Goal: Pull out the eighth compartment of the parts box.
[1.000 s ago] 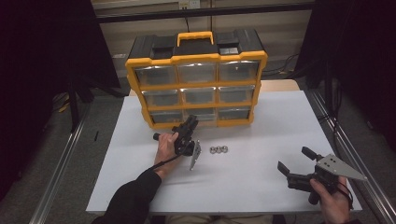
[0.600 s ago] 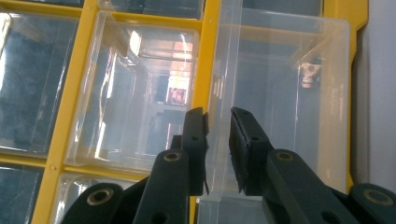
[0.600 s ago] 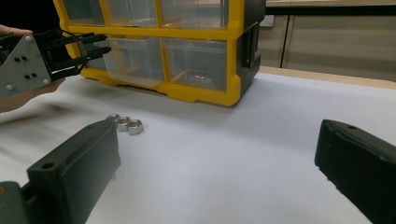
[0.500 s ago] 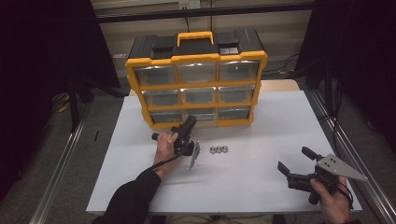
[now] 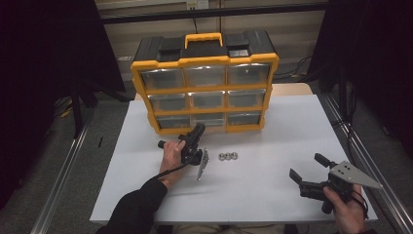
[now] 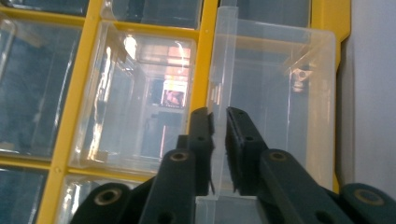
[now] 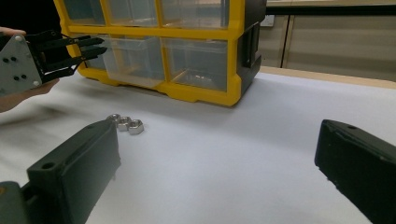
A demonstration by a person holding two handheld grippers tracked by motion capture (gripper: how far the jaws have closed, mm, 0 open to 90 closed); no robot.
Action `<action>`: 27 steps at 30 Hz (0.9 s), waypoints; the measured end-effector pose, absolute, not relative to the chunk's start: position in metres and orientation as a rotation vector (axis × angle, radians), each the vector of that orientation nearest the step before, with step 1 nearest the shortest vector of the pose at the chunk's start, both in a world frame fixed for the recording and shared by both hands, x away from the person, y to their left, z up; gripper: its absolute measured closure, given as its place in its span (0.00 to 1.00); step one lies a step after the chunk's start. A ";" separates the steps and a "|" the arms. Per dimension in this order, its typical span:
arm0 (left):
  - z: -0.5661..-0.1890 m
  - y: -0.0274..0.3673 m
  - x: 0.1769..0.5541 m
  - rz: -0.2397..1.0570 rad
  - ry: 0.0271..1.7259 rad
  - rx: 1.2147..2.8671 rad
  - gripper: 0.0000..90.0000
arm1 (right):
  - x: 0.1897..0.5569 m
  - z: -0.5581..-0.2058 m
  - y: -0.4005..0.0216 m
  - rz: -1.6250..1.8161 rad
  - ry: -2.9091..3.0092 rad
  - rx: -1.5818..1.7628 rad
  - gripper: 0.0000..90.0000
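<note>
- While the left hand-held gripper [image 5: 197, 131] was already up against the bottom row of the yellow organiser [image 5: 204, 87] a second ago, the clear middle drawer [image 7: 133, 60] now stands a little way out of its slot, so the pull looks to be under way.
- In the left gripper view its jaws are nearly closed, pinched on the thin upright front lip of that drawer [image 6: 224, 93]; the drawer looks empty as far as the clear plastic lets one tell.
- The three nuts [image 5: 227, 156] lie in a row on the white surface [image 5: 272, 141], just in front of the organiser and close beside the left hand [image 5: 171, 152]; they have not shifted.
- The right hand-held gripper [image 5: 311, 171] has stayed put near the right front corner of the surface, jaws wide apart and holding nothing, well apart from the nuts.
- My reading: the drawer is being opened to take the nuts, and it needs drawing out further before anything can be dropped in.
</note>
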State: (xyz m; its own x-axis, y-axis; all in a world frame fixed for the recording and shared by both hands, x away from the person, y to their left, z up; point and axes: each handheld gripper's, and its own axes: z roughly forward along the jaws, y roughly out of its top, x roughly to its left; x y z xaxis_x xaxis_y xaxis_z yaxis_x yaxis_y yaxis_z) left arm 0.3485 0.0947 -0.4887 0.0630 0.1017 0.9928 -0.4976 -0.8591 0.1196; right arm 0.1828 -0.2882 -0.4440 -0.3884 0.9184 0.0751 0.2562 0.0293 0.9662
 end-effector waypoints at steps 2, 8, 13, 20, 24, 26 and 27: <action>-0.489 0.093 0.349 1.848 -0.396 1.908 0.84 | 0.183 -0.444 -0.288 1.388 1.701 1.201 0.00; -0.492 0.088 0.353 1.808 -0.403 1.888 0.74 | 0.183 -0.444 -0.288 1.391 1.702 1.203 0.00; -0.490 0.085 0.359 1.814 -0.382 1.887 0.71 | 0.184 -0.444 -0.288 1.393 1.701 1.201 0.00; -0.487 0.075 0.364 1.798 -0.363 1.885 0.75 | 0.183 -0.444 -0.288 1.390 1.700 1.202 0.00; -0.489 0.076 0.364 1.827 -0.355 1.920 0.84 | 0.183 -0.444 -0.289 1.395 1.698 1.203 0.00; -0.489 0.076 0.362 1.853 -0.364 1.923 0.85 | 0.183 -0.444 -0.289 1.393 1.700 1.201 0.00; -0.491 0.075 0.364 1.829 -0.362 1.899 0.85 | 0.183 -0.444 -0.289 1.394 1.699 1.201 0.00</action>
State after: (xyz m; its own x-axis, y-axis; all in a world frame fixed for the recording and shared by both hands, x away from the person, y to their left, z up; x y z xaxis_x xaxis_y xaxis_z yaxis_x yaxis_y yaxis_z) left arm 0.3638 0.0754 -0.4909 0.0736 0.1339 0.9883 -0.5006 -0.8521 0.1528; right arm 0.1831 -0.2886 -0.4442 -0.3891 0.9179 0.0777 0.2558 0.0266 0.9664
